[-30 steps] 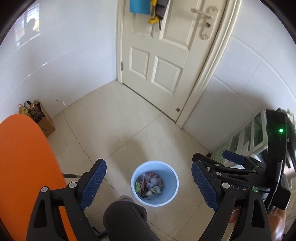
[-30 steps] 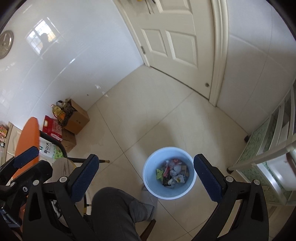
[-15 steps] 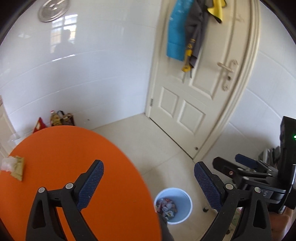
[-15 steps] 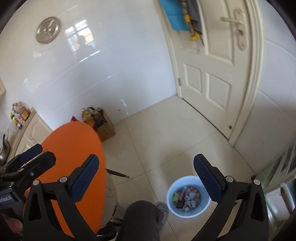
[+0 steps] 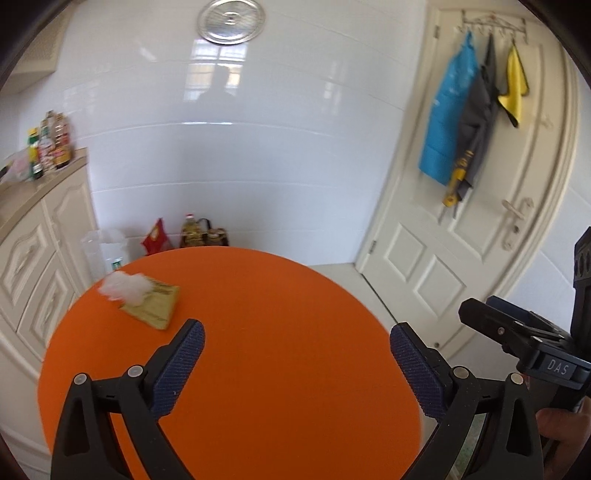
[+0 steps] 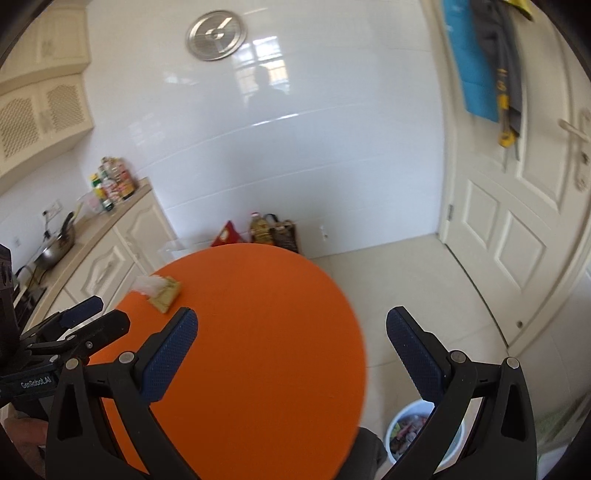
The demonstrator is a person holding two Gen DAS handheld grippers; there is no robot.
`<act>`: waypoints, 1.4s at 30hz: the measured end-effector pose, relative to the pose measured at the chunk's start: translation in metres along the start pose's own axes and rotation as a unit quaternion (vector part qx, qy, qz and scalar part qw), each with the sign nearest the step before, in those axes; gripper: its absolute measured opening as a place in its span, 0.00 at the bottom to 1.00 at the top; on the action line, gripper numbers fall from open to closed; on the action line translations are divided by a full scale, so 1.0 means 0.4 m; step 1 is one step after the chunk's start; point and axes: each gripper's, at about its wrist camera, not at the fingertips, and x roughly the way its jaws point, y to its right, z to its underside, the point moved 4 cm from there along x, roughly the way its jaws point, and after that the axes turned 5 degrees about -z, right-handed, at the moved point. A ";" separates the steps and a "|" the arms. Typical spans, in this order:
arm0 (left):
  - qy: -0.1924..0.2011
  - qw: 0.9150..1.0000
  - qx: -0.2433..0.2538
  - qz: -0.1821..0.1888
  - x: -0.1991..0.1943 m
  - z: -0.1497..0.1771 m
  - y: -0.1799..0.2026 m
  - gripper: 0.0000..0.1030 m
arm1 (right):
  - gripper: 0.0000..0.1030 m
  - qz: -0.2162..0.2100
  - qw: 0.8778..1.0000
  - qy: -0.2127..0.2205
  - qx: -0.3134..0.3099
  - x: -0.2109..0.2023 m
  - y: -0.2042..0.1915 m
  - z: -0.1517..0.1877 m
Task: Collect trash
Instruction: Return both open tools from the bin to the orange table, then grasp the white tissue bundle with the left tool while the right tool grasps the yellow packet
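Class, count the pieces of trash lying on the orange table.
2: a white crumpled wad at the orange table's far left edge, and a tan wrapper directly beside and partly under it. More may be hidden behind the grippers in front.

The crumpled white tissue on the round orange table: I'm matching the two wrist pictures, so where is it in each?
Left wrist: crumpled white tissue, left of centre, lying partly on a tan packet.
Right wrist: same tissue, left of centre at the table's far edge.
Shared landmark: round metal wall vent.
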 end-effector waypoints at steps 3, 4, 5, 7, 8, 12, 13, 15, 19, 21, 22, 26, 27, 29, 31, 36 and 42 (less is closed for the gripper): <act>0.013 0.999 -0.021 -0.032 -0.056 0.028 -0.068 0.99 | 1.00 -0.020 0.999 -0.009 -0.025 0.036 -0.085 0.000; 0.014 0.999 -0.030 -0.042 -0.078 0.041 -0.102 0.99 | 1.00 -0.026 0.999 -0.012 -0.032 0.047 -0.105 0.000; 0.013 0.998 -0.039 -0.049 -0.091 0.053 -0.121 0.99 | 1.00 -0.033 0.999 -0.014 -0.040 0.059 -0.131 0.000; 0.010 0.997 -0.052 -0.062 -0.108 0.076 -0.147 0.99 | 1.00 -0.044 0.997 -0.021 -0.054 0.085 -0.170 0.004; 0.008 0.996 -0.059 -0.071 -0.114 0.084 -0.160 0.99 | 1.00 -0.048 0.997 -0.024 -0.059 0.098 -0.182 0.004; 0.003 0.992 -0.077 -0.100 -0.101 0.089 -0.191 0.99 | 1.00 -0.061 0.994 -0.044 -0.075 0.172 -0.236 0.008; 0.002 0.991 -0.079 -0.107 -0.095 0.087 -0.198 0.99 | 1.00 -0.063 0.994 -0.048 -0.077 0.189 -0.246 0.007; -0.001 0.990 -0.081 -0.119 -0.049 0.060 -0.177 0.99 | 1.00 -0.068 0.992 -0.059 -0.083 0.230 -0.270 0.008; -0.009 0.988 -0.078 -0.135 0.041 0.008 -0.183 0.99 | 1.00 -0.074 0.990 -0.078 -0.094 0.318 -0.306 -0.003; -0.016 0.987 -0.068 -0.141 0.099 -0.022 -0.203 0.99 | 1.00 -0.077 0.988 -0.090 -0.095 0.372 -0.318 -0.007; -0.020 0.987 -0.063 -0.146 0.129 -0.034 -0.210 0.99 | 1.00 -0.079 0.988 -0.096 -0.097 0.398 -0.324 -0.009; -0.045 0.986 -0.042 -0.157 0.272 -0.074 -0.223 0.99 | 1.00 -0.078 0.983 -0.124 -0.108 0.517 -0.341 -0.015; -0.052 0.985 -0.036 -0.157 0.318 -0.088 -0.218 0.99 | 1.00 -0.079 0.982 -0.131 -0.109 0.545 -0.344 -0.016; -0.067 0.984 -0.023 -0.161 0.414 -0.117 -0.208 0.99 | 1.00 -0.081 0.980 -0.144 -0.109 0.600 -0.344 -0.020; -0.077 0.983 -0.013 -0.164 0.494 -0.142 -0.197 0.99 | 1.00 -0.081 0.978 -0.154 -0.115 0.644 -0.346 -0.025; -0.100 0.981 -0.002 -0.169 0.675 -0.188 -0.187 0.99 | 1.00 -0.092 0.972 -0.175 -0.126 0.732 -0.354 -0.030; -0.114 0.984 -0.011 -0.136 0.819 -0.205 -0.203 0.92 | 1.00 -0.110 0.965 -0.197 -0.131 0.809 -0.361 -0.021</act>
